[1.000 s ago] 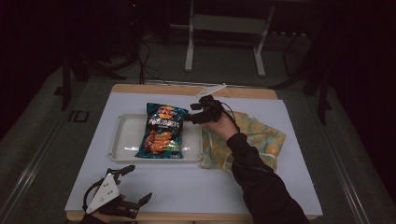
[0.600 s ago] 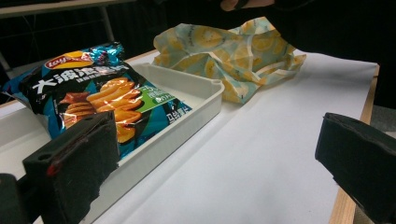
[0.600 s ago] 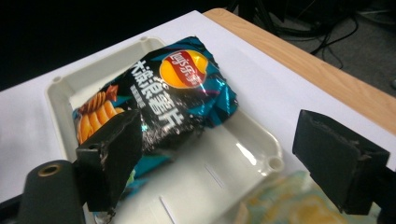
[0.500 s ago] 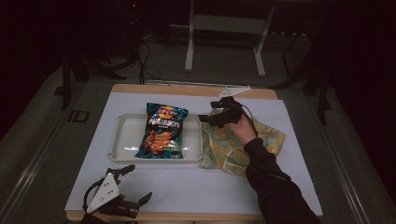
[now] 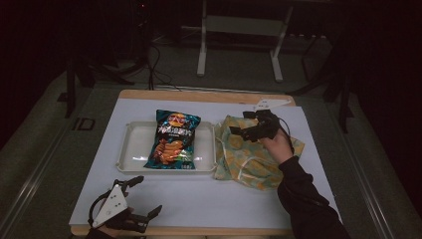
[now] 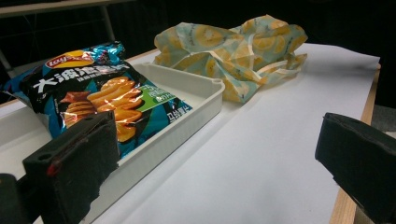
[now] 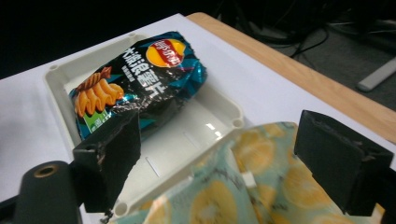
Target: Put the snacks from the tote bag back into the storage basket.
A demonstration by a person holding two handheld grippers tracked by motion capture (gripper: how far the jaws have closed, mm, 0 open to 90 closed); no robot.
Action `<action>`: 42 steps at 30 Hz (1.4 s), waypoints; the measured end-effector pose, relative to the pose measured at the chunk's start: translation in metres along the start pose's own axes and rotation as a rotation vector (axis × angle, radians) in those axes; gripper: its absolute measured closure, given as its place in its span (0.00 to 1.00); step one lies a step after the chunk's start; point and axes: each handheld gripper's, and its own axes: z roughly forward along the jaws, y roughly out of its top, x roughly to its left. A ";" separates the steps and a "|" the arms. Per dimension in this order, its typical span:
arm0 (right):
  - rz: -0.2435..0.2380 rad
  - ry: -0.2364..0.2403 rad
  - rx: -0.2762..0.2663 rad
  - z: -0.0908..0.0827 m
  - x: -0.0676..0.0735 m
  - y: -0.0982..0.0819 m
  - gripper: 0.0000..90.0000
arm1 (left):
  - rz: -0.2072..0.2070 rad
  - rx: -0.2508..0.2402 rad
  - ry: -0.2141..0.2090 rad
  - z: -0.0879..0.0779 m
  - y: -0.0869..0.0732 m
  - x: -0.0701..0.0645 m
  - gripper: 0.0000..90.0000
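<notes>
Yellow-printed cloth of the bag (image 5: 251, 157) is lying crumpled on the table (image 5: 209, 199), just beside the tray (image 5: 132, 149) that is holding the chips (image 5: 171, 139). The right gripper (image 5: 244, 130) is hanging over the bag's near-tray edge with its jaws spread wide and nothing between them; in the right gripper view the cloth is sitting below and between the pads. The left gripper (image 5: 142, 199) is resting at the table's front edge, jaws likewise apart and empty.

Judging from this, the step is taking hold of the bag. It probably pays to be lowering onto a raised fold or the pale handle strap (image 5: 249, 163), pinching one layer, and keeping clear of the tray rim so the cloth is not dragging it.
</notes>
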 end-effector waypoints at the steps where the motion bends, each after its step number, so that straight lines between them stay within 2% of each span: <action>1: 0.003 -0.007 -0.009 -0.004 0.000 -0.002 0.16 | 0.001 0.002 -0.001 0.000 0.000 0.000 0.00; 7: 0.017 -0.036 -0.025 -0.026 -0.004 -0.017 0.16 | 0.003 0.002 0.001 0.000 0.000 0.000 0.00; 9: 0.018 -0.071 -0.030 -0.034 -0.005 -0.023 0.16 | 0.002 0.002 0.000 0.000 0.000 0.000 0.00; 11: 0.029 -0.080 -0.036 -0.041 -0.008 -0.029 0.16 | 0.004 0.004 0.000 0.000 0.000 0.000 0.00; 13: 0.029 -0.119 -0.042 -0.048 -0.009 -0.035 0.16 | 0.003 0.005 0.000 0.000 0.000 0.000 0.00; 23: 0.057 -0.188 -0.063 -0.076 -0.009 -0.068 0.16 | 0.003 0.007 0.002 0.001 0.000 0.000 0.00; 25: 0.056 -0.227 -0.074 -0.085 -0.008 -0.080 0.15 | 0.005 0.008 0.002 0.001 0.000 0.000 0.00; 29: 0.057 -0.297 -0.096 -0.097 -0.007 -0.091 0.15 | 0.004 0.009 0.004 0.001 0.000 0.000 0.00; 33: 0.079 -0.322 -0.111 -0.105 -0.007 -0.101 0.15 | 0.003 0.010 0.004 0.001 0.000 0.000 0.00; 36: 0.096 -0.318 -0.105 -0.110 -0.007 -0.107 0.15 | 0.003 0.010 0.004 0.001 0.000 0.000 0.00; 38: 0.096 -0.341 -0.093 -0.113 -0.005 -0.111 0.15 | 0.003 0.011 0.003 0.001 0.000 0.000 0.00; 42: 0.127 -0.380 -0.124 -0.119 -0.003 -0.124 0.15 | 0.003 0.010 0.002 0.001 0.000 0.000 0.00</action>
